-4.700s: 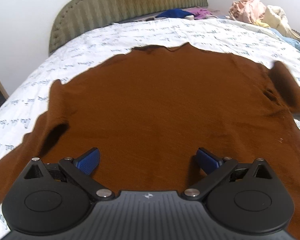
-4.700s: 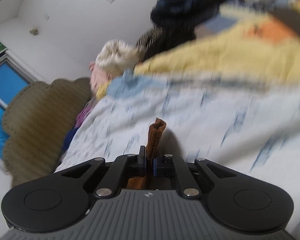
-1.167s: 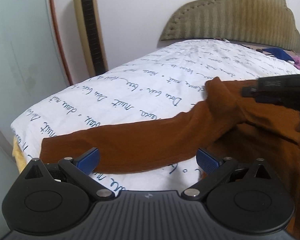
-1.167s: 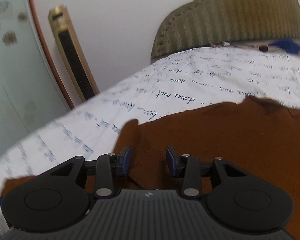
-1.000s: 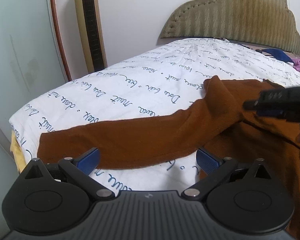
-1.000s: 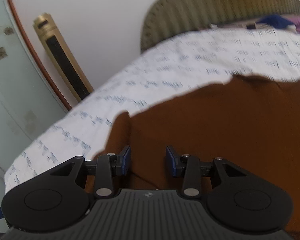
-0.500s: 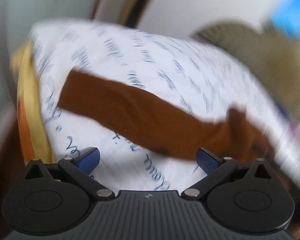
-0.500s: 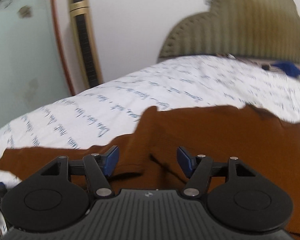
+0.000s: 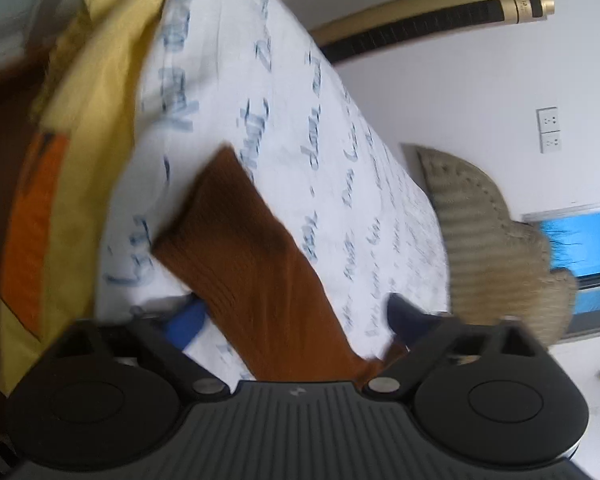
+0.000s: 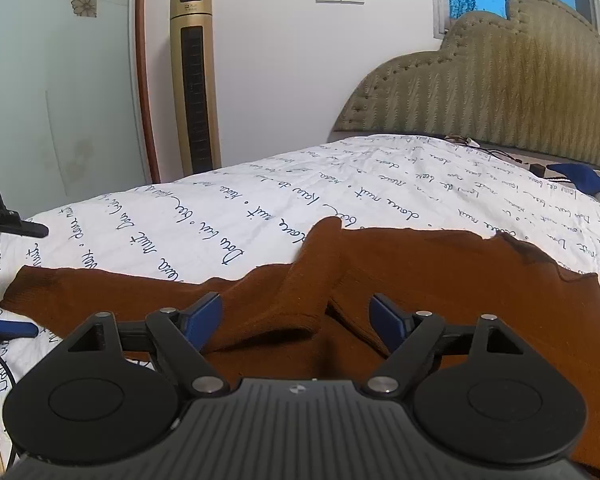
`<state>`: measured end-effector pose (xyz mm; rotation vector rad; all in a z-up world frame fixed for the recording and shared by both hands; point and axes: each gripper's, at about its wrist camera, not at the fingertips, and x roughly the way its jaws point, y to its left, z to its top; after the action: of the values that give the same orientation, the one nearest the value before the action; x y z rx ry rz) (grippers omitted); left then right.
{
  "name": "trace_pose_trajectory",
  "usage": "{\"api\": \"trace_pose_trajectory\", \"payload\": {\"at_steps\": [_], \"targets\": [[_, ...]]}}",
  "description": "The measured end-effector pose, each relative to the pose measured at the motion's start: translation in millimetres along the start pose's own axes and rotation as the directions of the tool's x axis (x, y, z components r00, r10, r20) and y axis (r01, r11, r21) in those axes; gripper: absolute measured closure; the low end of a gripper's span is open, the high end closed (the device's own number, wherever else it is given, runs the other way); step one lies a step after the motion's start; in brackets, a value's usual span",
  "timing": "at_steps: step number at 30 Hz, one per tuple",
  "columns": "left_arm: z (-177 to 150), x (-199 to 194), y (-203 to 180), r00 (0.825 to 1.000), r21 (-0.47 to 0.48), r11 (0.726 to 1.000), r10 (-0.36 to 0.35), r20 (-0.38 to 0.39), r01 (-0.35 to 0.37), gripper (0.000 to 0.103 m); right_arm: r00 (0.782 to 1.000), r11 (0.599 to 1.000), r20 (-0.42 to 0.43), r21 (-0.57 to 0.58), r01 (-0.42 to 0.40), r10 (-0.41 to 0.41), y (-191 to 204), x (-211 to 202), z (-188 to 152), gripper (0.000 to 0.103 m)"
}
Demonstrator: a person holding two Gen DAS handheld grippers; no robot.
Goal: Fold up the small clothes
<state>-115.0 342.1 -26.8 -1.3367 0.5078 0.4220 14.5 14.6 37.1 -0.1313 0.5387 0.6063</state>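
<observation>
A brown knit sweater (image 10: pixel 440 280) lies flat on the bed, its left sleeve (image 10: pixel 120 292) stretched out toward the bed's edge. In the left wrist view the sleeve (image 9: pixel 252 264) runs between the jaws of my left gripper (image 9: pixel 296 316). These jaws are closing, and the far pad still stands off the cloth. From the right wrist view, that left gripper (image 10: pixel 36 280) straddles the cuff at the far left. My right gripper (image 10: pixel 296 316) hovers over the bunched shoulder fold (image 10: pixel 312 272). Its jaws are opening and hold nothing.
The sheet (image 10: pixel 260 200) is white with blue script. Yellow and orange bedding (image 9: pixel 80 140) hangs at the bed's edge. A gold tower fan (image 10: pixel 194 80) and a flowered glass panel (image 10: pixel 60 80) stand behind. The padded headboard (image 10: pixel 500 92) and a blue garment (image 10: pixel 576 178) are far right.
My left gripper rolled sideways and travelled to the sleeve's cuff end, its jaws narrowing around the sleeve. The right gripper's jaws spread wider over the shoulder fold.
</observation>
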Motion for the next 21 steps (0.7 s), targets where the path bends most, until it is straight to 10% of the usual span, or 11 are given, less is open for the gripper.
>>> {"api": "trace_pose_trajectory", "payload": {"at_steps": [7, 14, 17, 21], "targets": [[3, 17, -7, 0.996, 0.05, 0.995, 0.085, 0.03, -0.086, 0.093, 1.0, 1.0, 0.002, 0.006, 0.007, -0.007, -5, -9, -3, 0.021], [4, 9, -40, 0.98, 0.241, 0.962, 0.086, 0.179, -0.129, 0.097, 0.998, 0.998, 0.026, 0.009, 0.055, -0.056, -25, -30, -6, 0.016], [19, -4, -61, 0.941, 0.273, 0.942, 0.103, 0.321, -0.197, 0.097, 0.993, 0.994, 0.031, 0.019, 0.109, -0.109, -40, -37, -8, 0.015], [35, -15, -96, 0.843, 0.305, 0.897, 0.122, 0.525, -0.32, 0.097, 0.985, 0.982, 0.016, 0.092, 0.167, -0.169, -71, -44, -14, 0.014]]}}
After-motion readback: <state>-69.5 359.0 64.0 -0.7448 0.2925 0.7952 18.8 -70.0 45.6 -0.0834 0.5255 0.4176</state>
